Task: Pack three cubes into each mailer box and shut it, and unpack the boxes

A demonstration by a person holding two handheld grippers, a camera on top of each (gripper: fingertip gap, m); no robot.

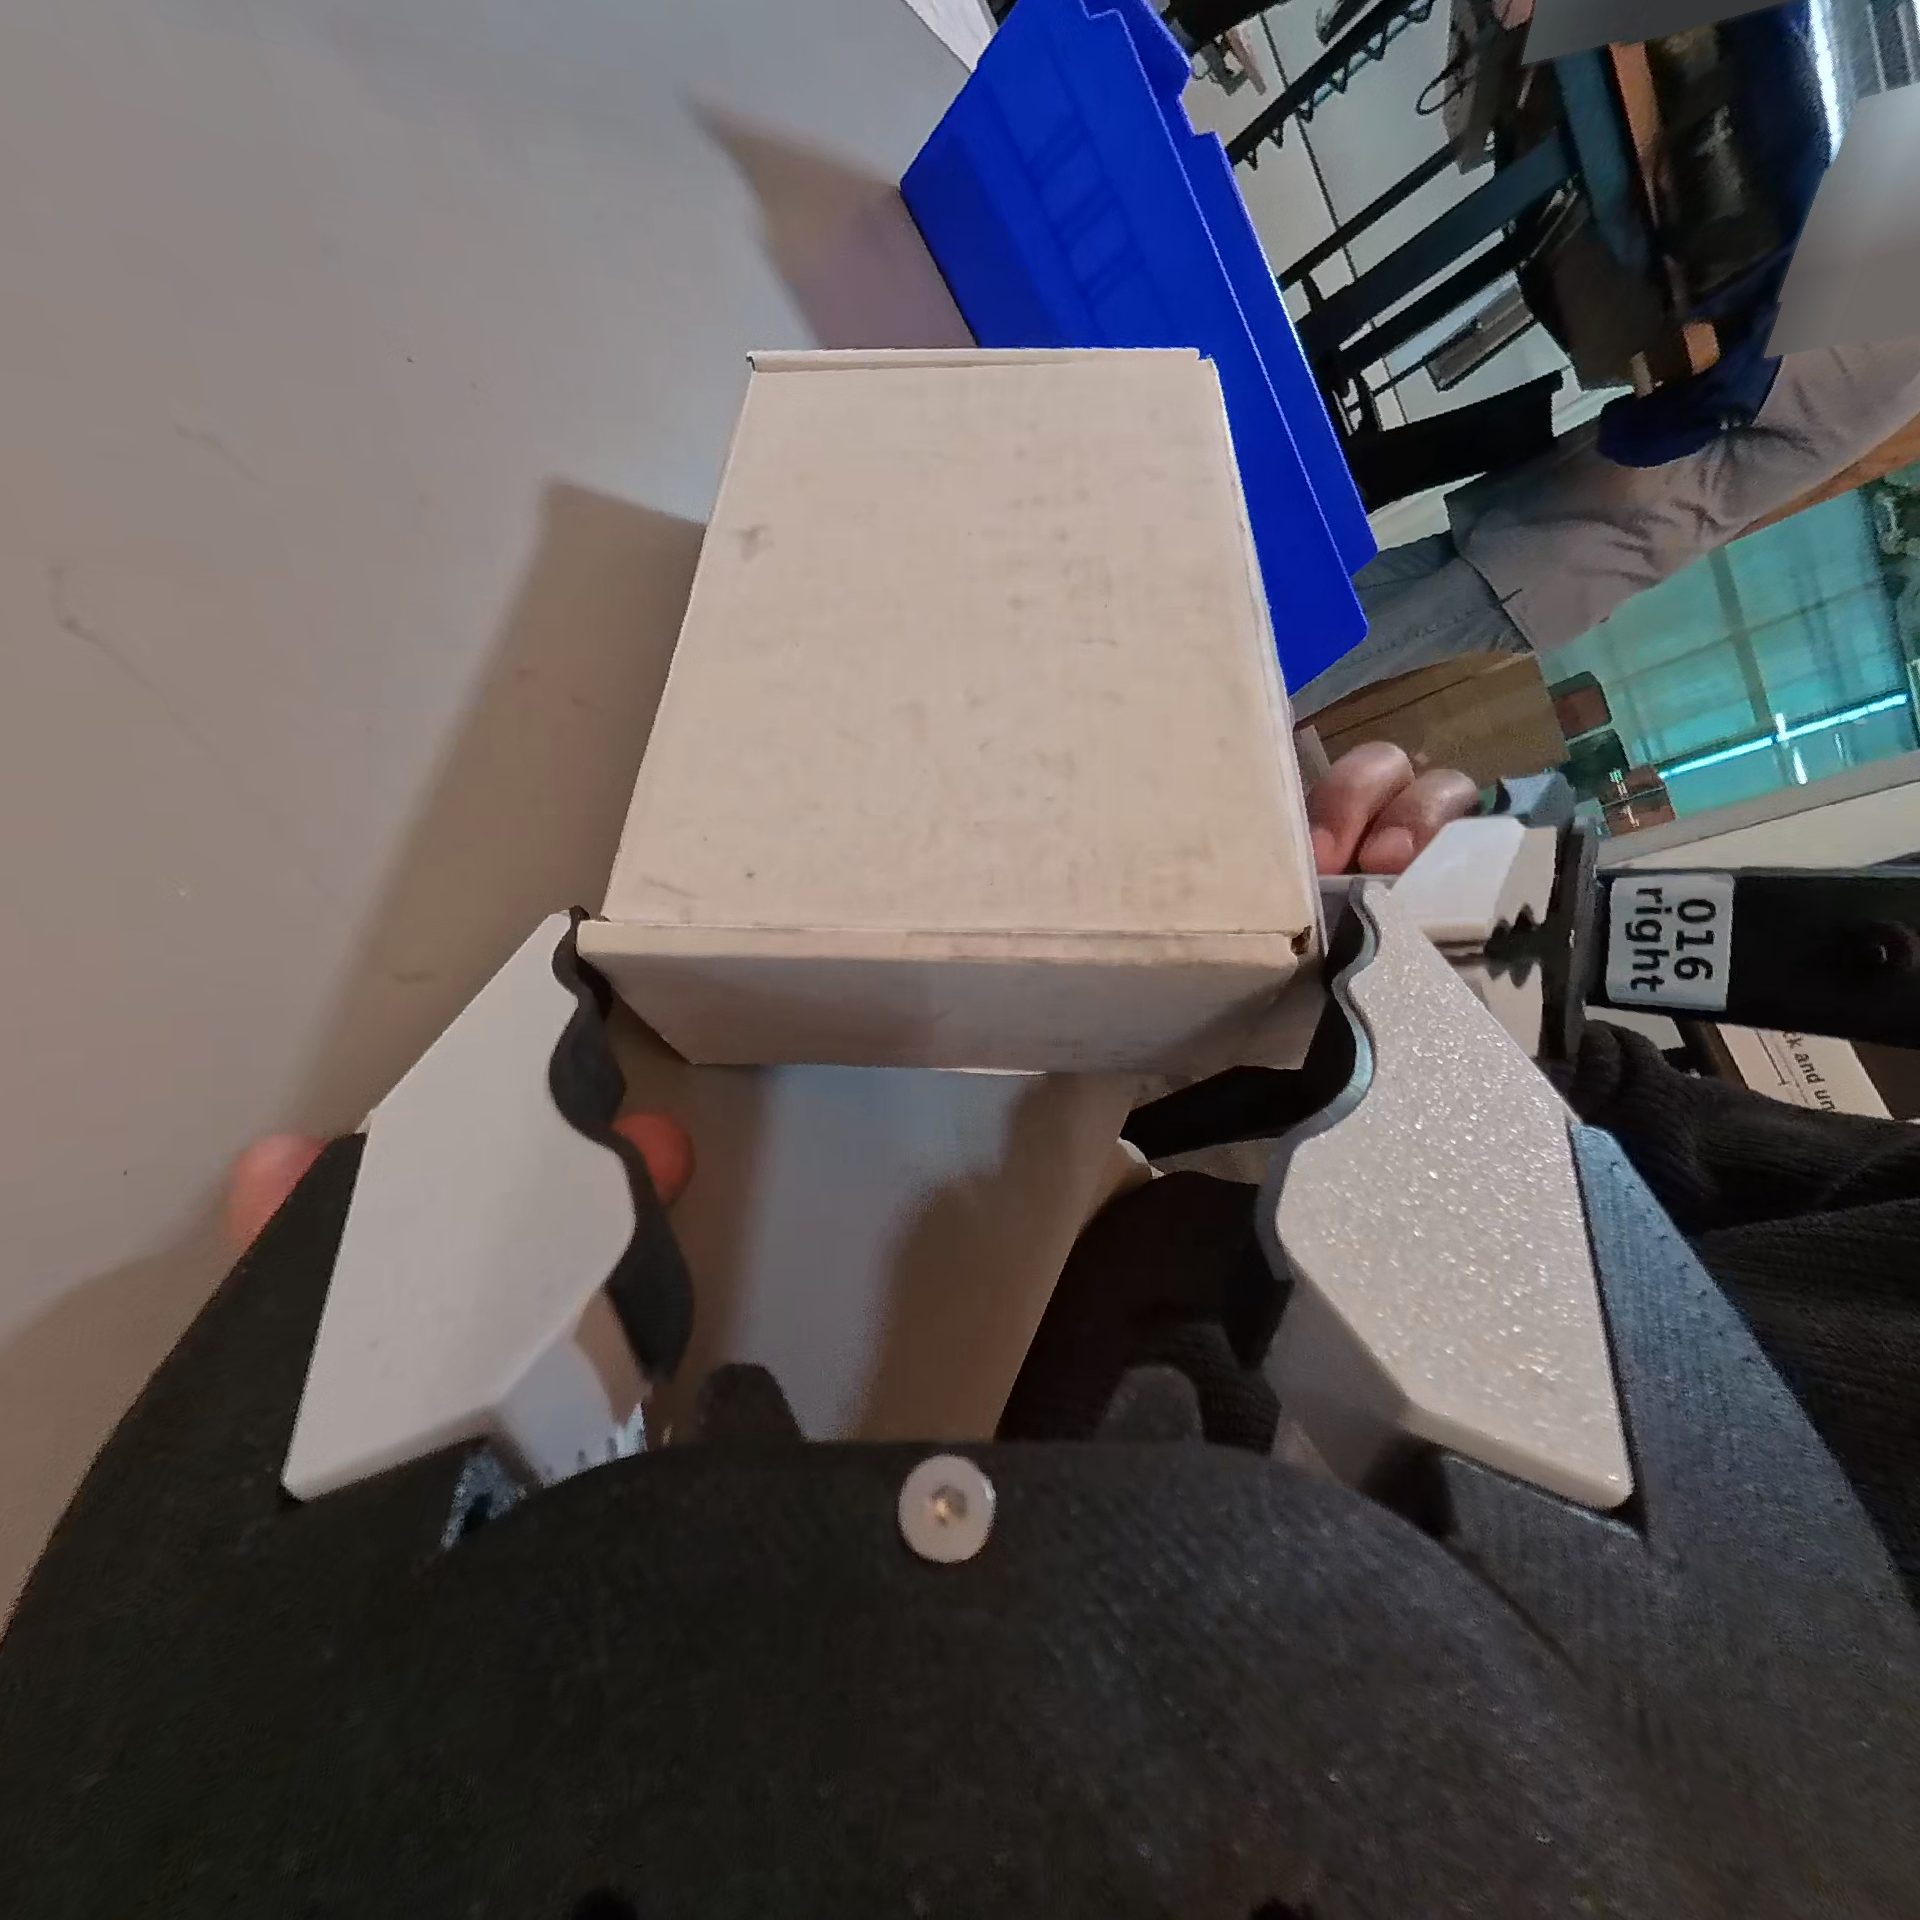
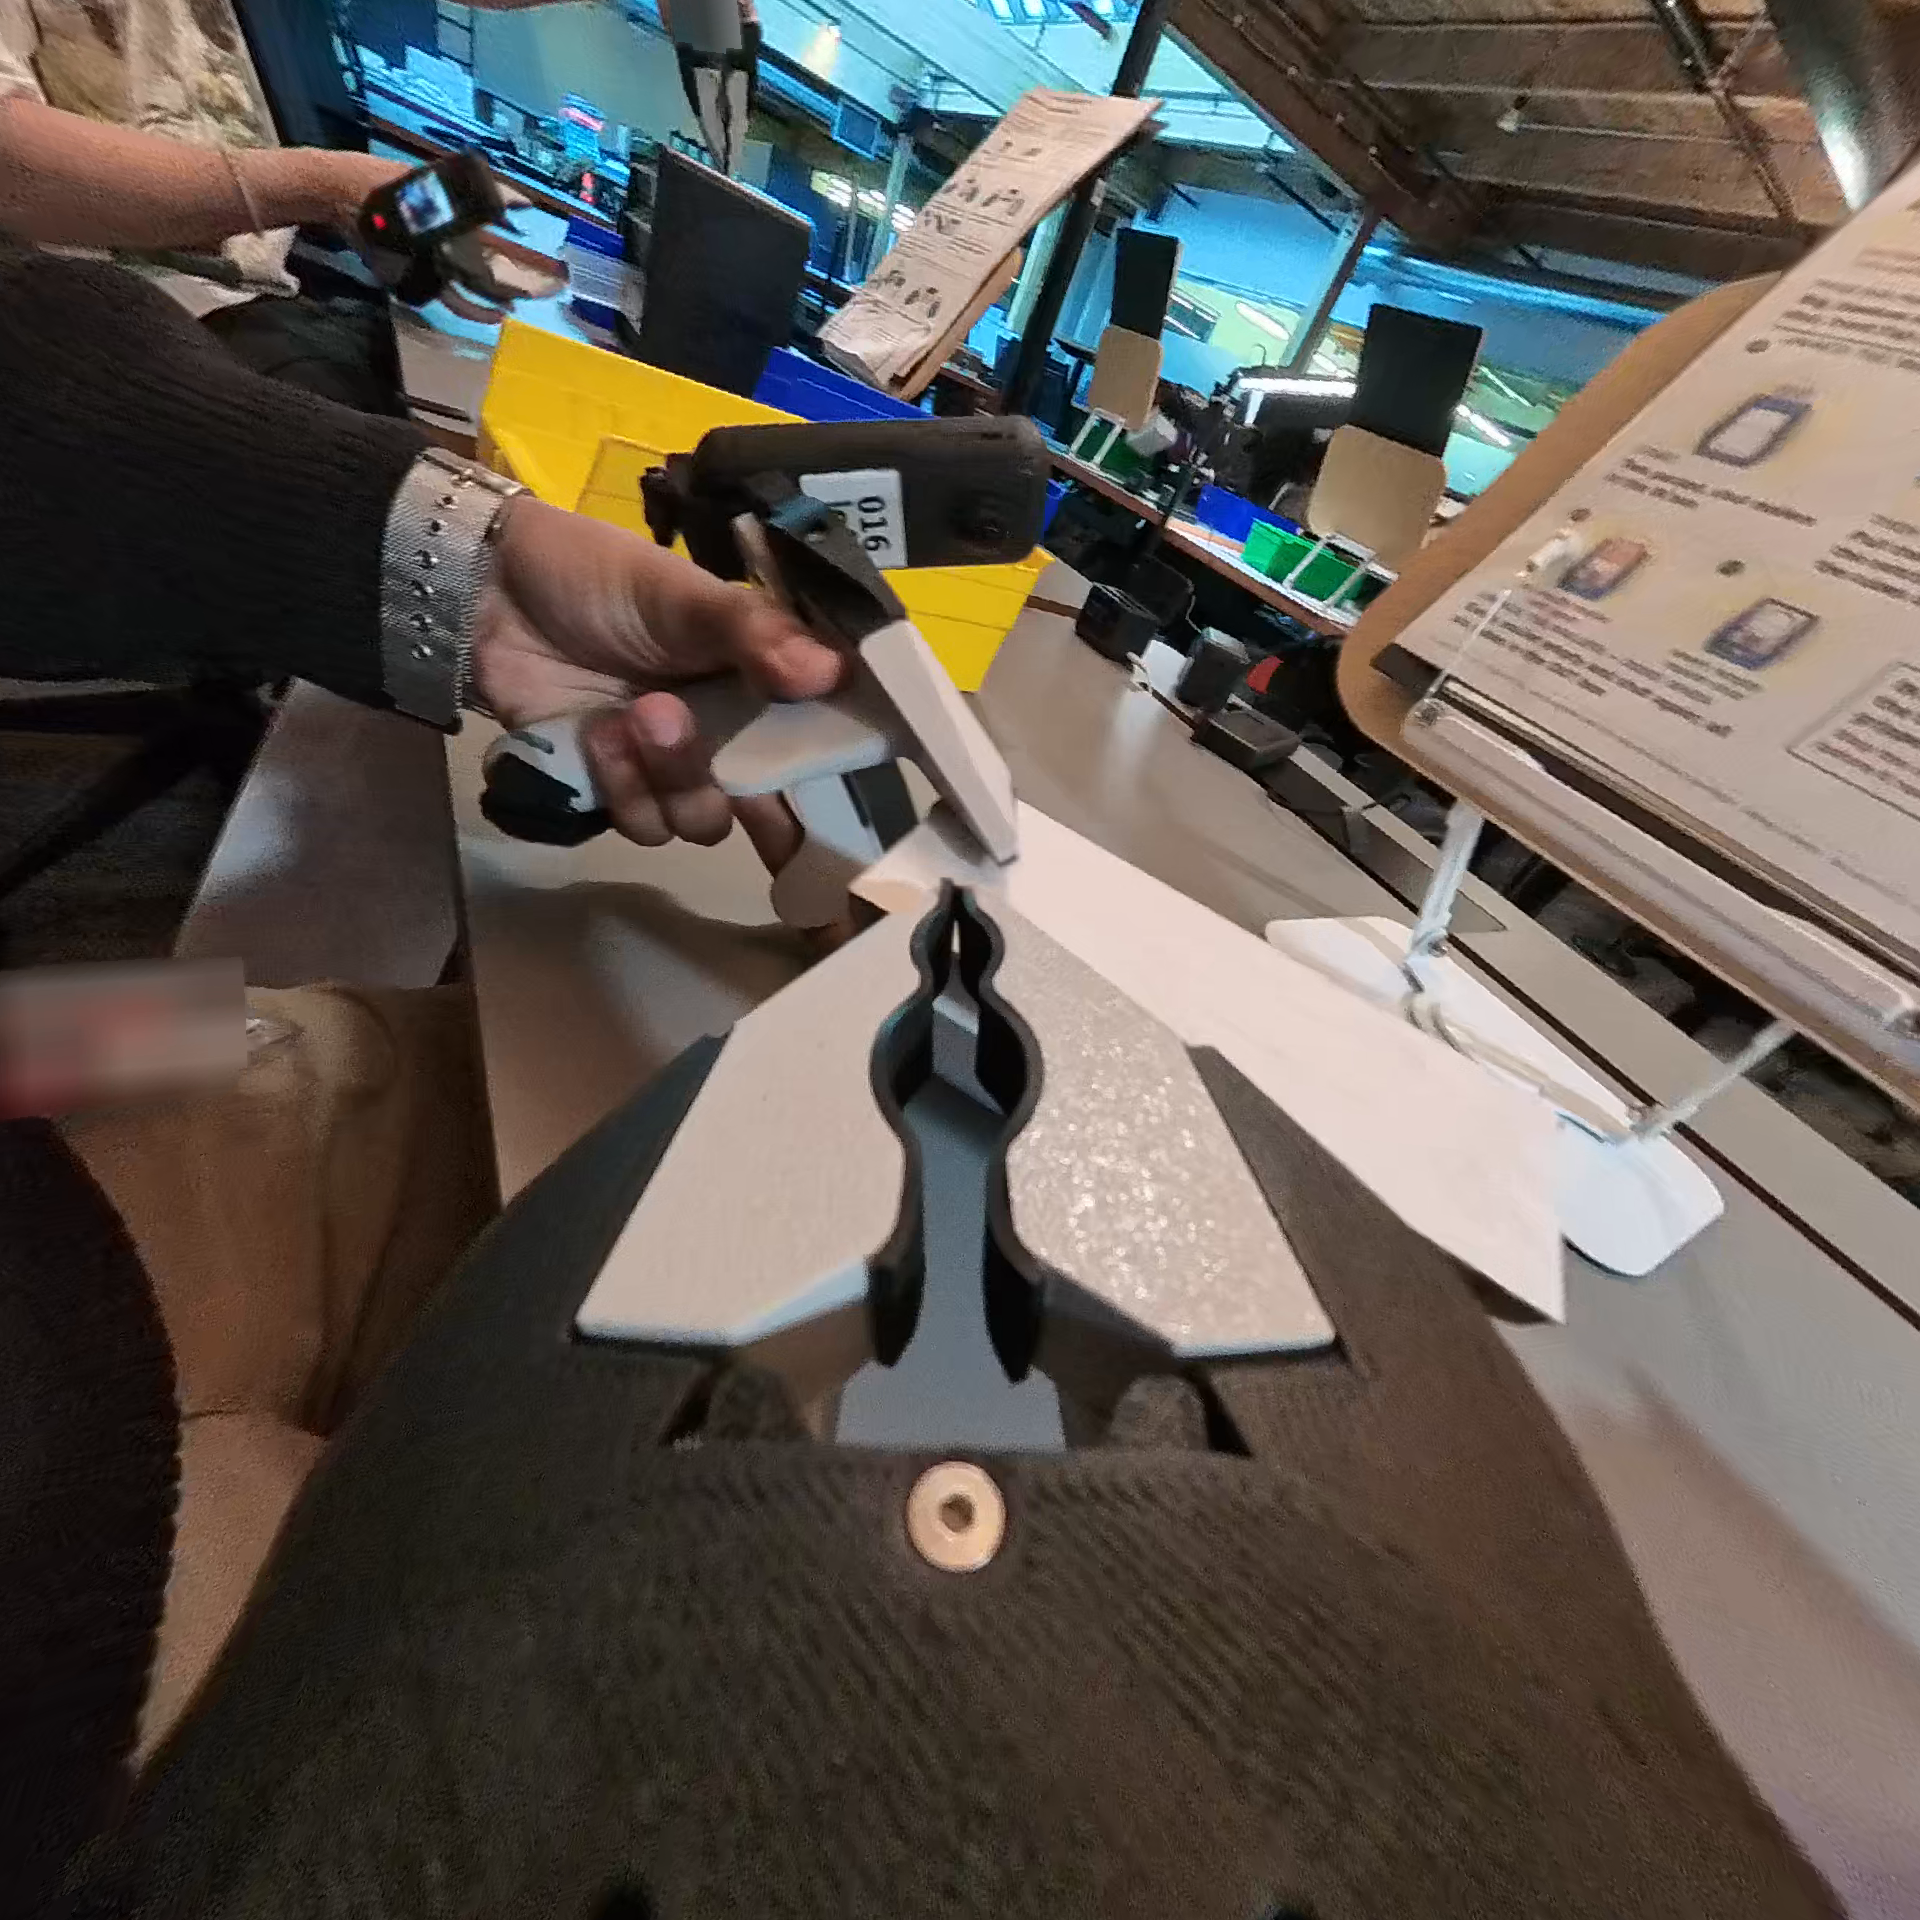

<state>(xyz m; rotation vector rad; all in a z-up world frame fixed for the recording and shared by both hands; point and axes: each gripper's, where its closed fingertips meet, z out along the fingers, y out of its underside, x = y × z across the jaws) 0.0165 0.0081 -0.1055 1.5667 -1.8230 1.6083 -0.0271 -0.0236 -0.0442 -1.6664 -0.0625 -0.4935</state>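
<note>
grey table (image 1: 260,520) carries the job; blue bin (image 1: 1122,343) behind; white mailer box (image 1: 966,665) is shut, clamped at its near end by the left gripper (image 1: 951,997), jaws spread to box width; right gripper (image 2: 961,925) pinched together at the tips, apparently on the box edge; looks like an unpack or closing step, can't tell which; next move needs a steady hold while the flap is worked; only the right wrist view shows the yellow bin (image 2: 582,436); no cubes visible.

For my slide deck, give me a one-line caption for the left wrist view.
Left gripper clamps a closed white mailer box by its near end, blue bin behind.
</note>
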